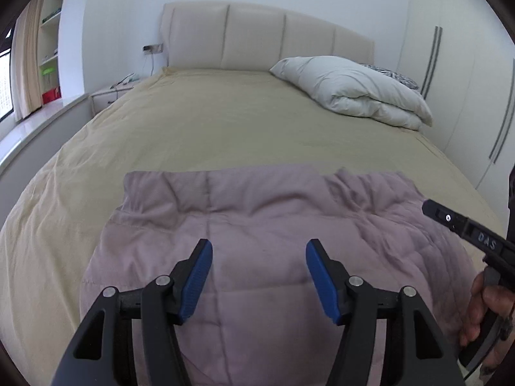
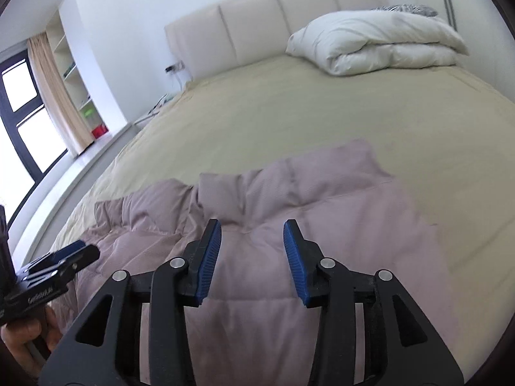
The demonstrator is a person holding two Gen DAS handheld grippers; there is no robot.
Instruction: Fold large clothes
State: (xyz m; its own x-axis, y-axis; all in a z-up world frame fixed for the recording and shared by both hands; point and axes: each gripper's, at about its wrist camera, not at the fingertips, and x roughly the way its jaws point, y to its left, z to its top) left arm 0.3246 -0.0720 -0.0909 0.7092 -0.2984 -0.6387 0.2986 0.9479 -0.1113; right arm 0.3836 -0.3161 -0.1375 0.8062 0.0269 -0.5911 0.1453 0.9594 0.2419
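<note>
A mauve quilted puffer garment lies flat on the near end of the bed, its far edge rumpled; it also shows in the right wrist view. My left gripper hovers over its middle, open and empty, blue pads apart. My right gripper hovers over the garment too, open and empty. The right gripper's body shows at the right edge of the left wrist view. The left gripper shows at the left edge of the right wrist view.
The bed has a beige cover and a padded cream headboard. A folded white duvet lies at the far right. A nightstand, window ledge and shelves stand left; wardrobe doors stand right.
</note>
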